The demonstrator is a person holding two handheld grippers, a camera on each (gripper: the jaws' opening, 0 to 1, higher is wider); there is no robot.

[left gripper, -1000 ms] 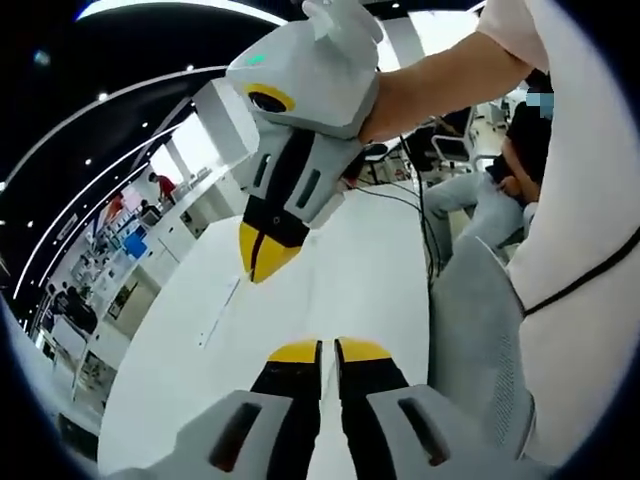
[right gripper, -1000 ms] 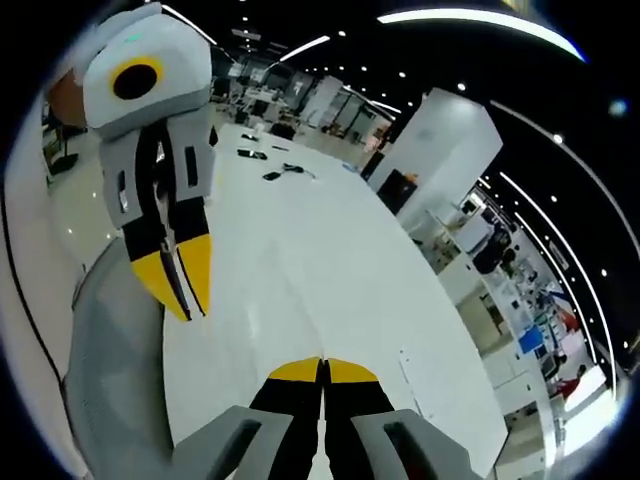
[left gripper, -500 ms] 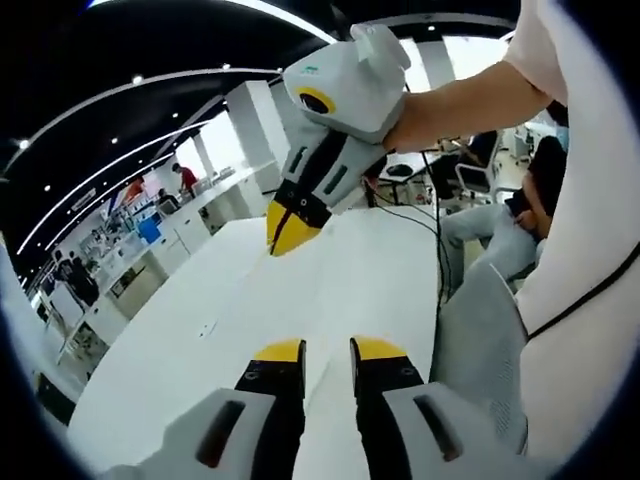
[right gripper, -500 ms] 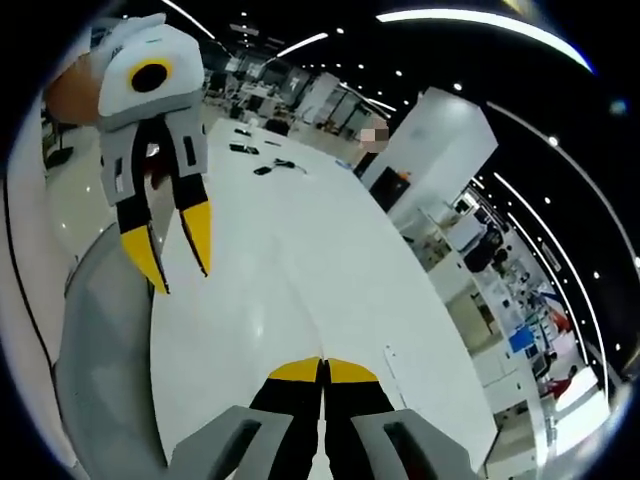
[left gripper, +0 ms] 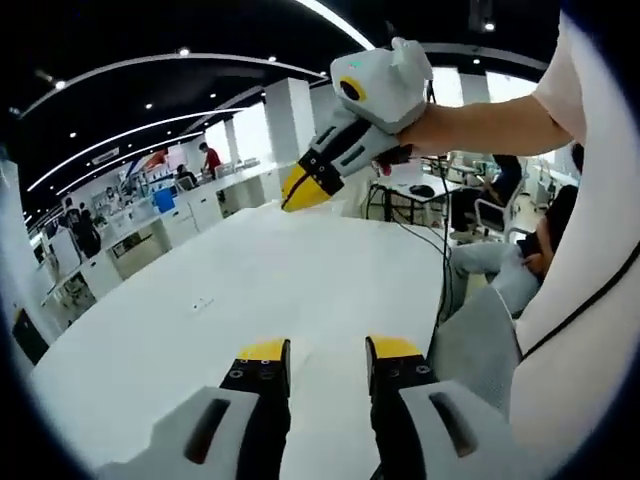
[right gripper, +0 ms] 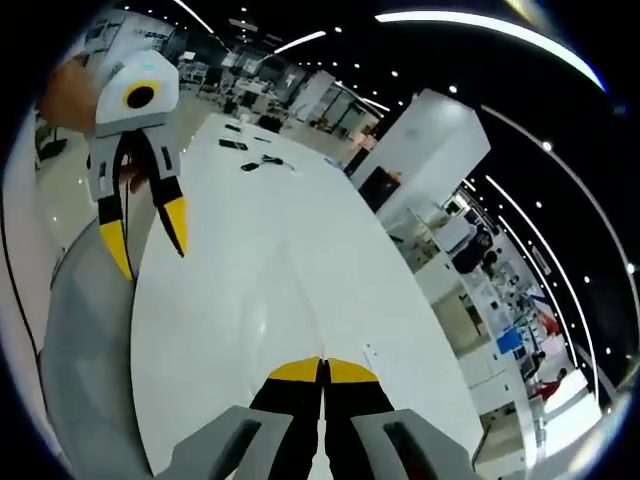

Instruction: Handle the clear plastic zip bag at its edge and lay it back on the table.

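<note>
While the left gripper (left gripper: 328, 350) hangs over the broad white glossy table (left gripper: 250, 290) with its yellow-tipped jaws well apart, the right gripper (right gripper: 322, 370) has its jaws pressed flat together. In the left gripper view it comes in at 12 o'clock, raised above the tabletop. And the clear plastic zip bag? Tough call: no film can be picked out for sure. A faint crease (right gripper: 292, 295) runs off the right tips toward 11 o'clock. That could be its edge lying on the table, or merely a seam.

My read is that the lay-down looks done or very nearly so, since nothing visibly dangles from either tool. Only drawing clear would be left.

No brand, label or writing is readable; the small dark items (right gripper: 250, 152) at 11 o'clock are too tiny.
</note>
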